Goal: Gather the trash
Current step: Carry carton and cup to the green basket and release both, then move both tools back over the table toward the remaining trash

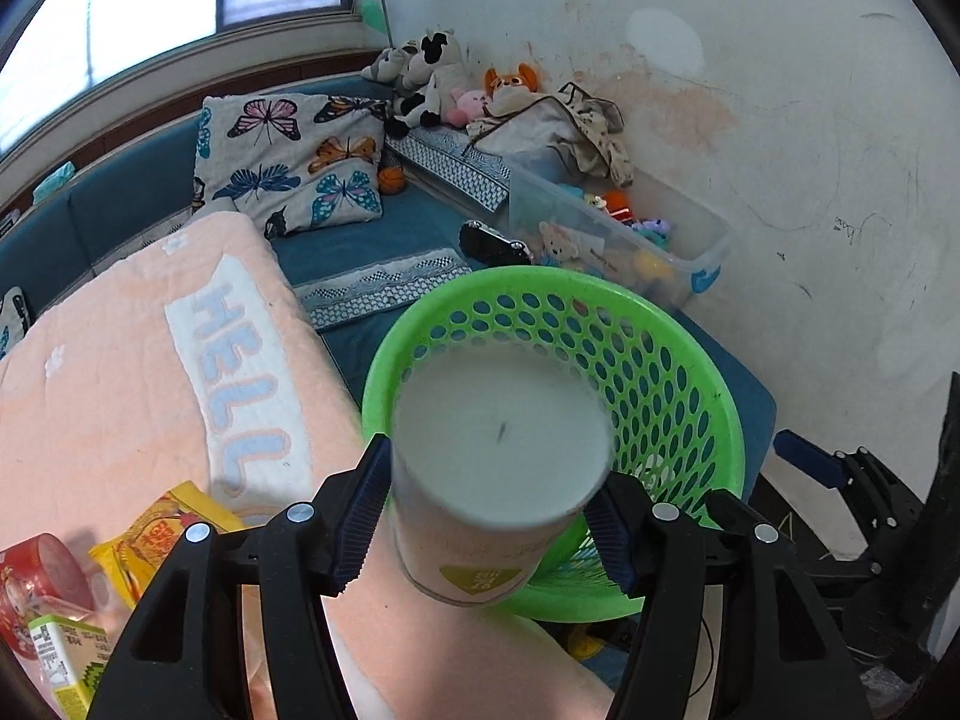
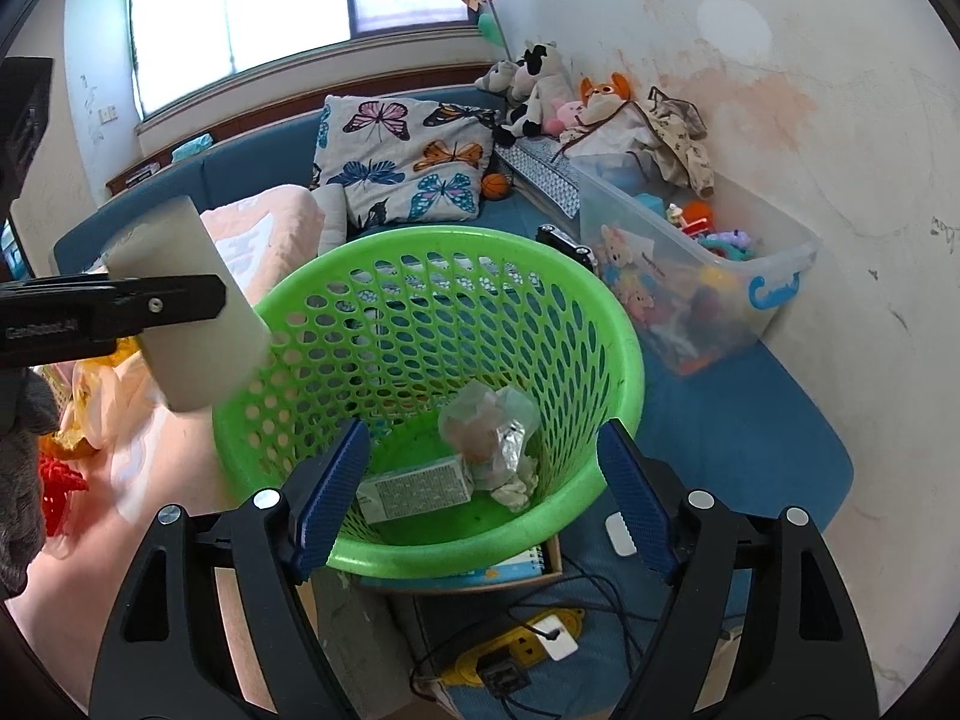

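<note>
Working in home, child's bedroom or playroom by look of it. Blue bench sofa (image 2: 750,420) under window (image 2: 240,0), butterfly-print pillow (image 2: 402,162), peach "HELLO" quilt (image 1: 150,360). Plush toys (image 2: 540,90) heaped in corner, clear plastic bin (image 2: 708,276) full of toys along scuffed, stained wall (image 2: 810,90). Yellow power strip (image 2: 516,648) with cords on floor.

The left hand-held gripper (image 1: 489,516) clamps a white paper cup (image 1: 501,468) between its blue-padded fingers (image 1: 360,516), the cup's flat base turned toward the camera in front of a green perforated basket (image 1: 678,372). A peach quilt (image 1: 120,360) (lettered "HELL" on a white panel) covers the bed to the left, with a yellow snack wrapper (image 1: 162,534), a red packet (image 1: 36,588) and a small green-and-white carton (image 1: 66,654) lying at its near edge.
</note>
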The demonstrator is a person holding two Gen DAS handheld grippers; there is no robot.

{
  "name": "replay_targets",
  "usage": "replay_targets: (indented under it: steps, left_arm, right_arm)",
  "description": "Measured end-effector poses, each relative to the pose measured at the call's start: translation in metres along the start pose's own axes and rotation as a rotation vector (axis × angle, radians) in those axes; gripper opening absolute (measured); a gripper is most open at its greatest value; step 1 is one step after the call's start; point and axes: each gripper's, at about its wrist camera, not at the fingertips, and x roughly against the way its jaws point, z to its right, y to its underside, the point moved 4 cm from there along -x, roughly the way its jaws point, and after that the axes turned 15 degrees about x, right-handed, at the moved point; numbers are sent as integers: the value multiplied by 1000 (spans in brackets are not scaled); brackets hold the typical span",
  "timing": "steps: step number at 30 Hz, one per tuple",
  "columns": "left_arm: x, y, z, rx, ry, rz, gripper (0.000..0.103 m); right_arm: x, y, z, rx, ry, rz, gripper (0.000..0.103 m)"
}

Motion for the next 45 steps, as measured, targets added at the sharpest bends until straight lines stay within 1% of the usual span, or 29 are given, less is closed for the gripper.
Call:
replay_targets:
  steps: [2,4,7,10,11,17,24,28,31,38,42,45]
  left_arm:
    - [-1,2,2,-4,5,-1,63]
    - [-2,3,2,-4,5,-3,64]
    - [-1,3,0,5,9,-5,68]
    - [4,3,-3,20,23,2,68]
    - [5,3,-3,23,26,4,70]
    - [27,-1,-7,29,37,44,72]
    - [69,2,-26,55,40,110,72]
    - [99,10,-45,68,2,159,72]
    - [118,17,-62,92,-21,189,72]
    - [163,37,-108,153,-105,264,72]
    - [173,51,-138,192,-164,272,72]
    - [168,59,-159,236,-185,248,70]
  right_arm:
    - [2,0,3,-7,0,2,78]
    - [4,1,4,-14,2,5,78]
    - [6,2,7,-22,6,8,78]
    - [7,3,7,-30,0,9,78]
    - [7,3,6,-28,-1,9,78]
    - [16,1,-2,-14,-9,25,78]
    - [28,-3,-13,2,-21,41,78]
    - [38,-7,-29,21,-45,59,79]
    - [43,-10,-45,36,-84,66,79]
    - [47,-18,-85,69,-158,73,79]
    - [50,-24,-108,101,-186,83,79]
    - [52,-28,-124,120,-206,92,79]
